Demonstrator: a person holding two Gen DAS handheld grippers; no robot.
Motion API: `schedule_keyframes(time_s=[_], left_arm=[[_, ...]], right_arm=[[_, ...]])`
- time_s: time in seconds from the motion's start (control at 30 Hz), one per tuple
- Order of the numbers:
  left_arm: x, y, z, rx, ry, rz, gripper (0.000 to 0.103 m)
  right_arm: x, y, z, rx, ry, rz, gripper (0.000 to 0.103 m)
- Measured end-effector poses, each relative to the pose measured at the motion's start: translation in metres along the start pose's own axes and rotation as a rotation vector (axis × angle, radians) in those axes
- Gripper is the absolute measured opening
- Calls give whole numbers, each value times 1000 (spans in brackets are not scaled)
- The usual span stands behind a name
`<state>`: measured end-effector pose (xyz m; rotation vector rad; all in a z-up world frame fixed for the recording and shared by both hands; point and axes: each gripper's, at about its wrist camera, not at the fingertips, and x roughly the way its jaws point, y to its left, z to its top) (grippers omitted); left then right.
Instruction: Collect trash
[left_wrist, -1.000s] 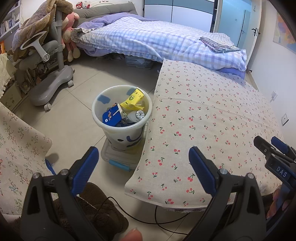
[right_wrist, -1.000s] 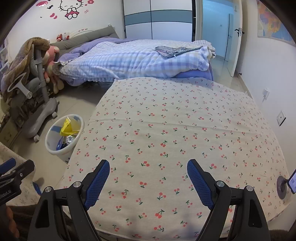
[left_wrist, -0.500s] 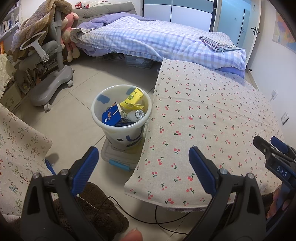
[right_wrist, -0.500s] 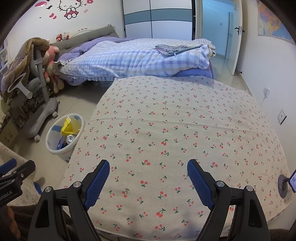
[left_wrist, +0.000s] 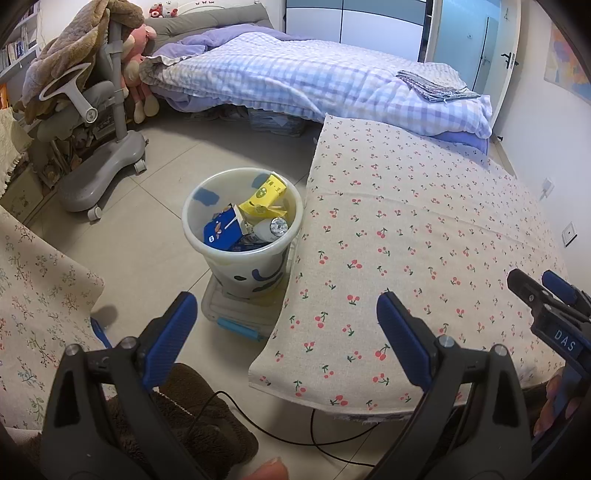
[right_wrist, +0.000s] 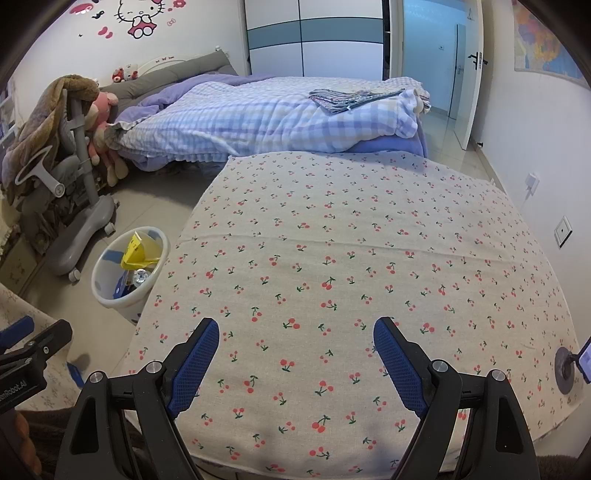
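- Hovering with both tongs spread wide and gripping nothing: left gripper (left_wrist: 284, 325) pointing down over the near-left corner of the table (left_wrist: 424, 229), right gripper (right_wrist: 295, 354) pointing down over the cloth's middle.
- Showing a white bin (left_wrist: 242, 254) ahead of the left gripper, a little left of centre, standing on the floor on a flat plastic box, right beside the table's left edge.
- Sitting inside the bin: a yellow carton (left_wrist: 264, 195), a blue carton (left_wrist: 221, 230) and a bottle (left_wrist: 271, 229) lying among them.
- Showing the same bin far to the left of the right gripper, past the table's edge.
- Lying bare ahead of the right gripper: cherry-print cloth with no trash showing anywhere on it.
- Judging the step: seemingly pausing at the close of collecting, with trash already binned and none in sight on table or floor.
- Calling next, probably, for scanning the room for leftovers, or otherwise resting with tongs apart.
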<state>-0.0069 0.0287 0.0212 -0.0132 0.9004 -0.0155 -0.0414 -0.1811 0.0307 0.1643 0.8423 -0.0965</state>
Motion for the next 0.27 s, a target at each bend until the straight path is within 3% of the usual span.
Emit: schedule_keyframes(time_s=[0.27], left_arm=[[5,3,0,-8,29,-46,97]], right_arm=[[0,-1,0,1,0,1,87]])
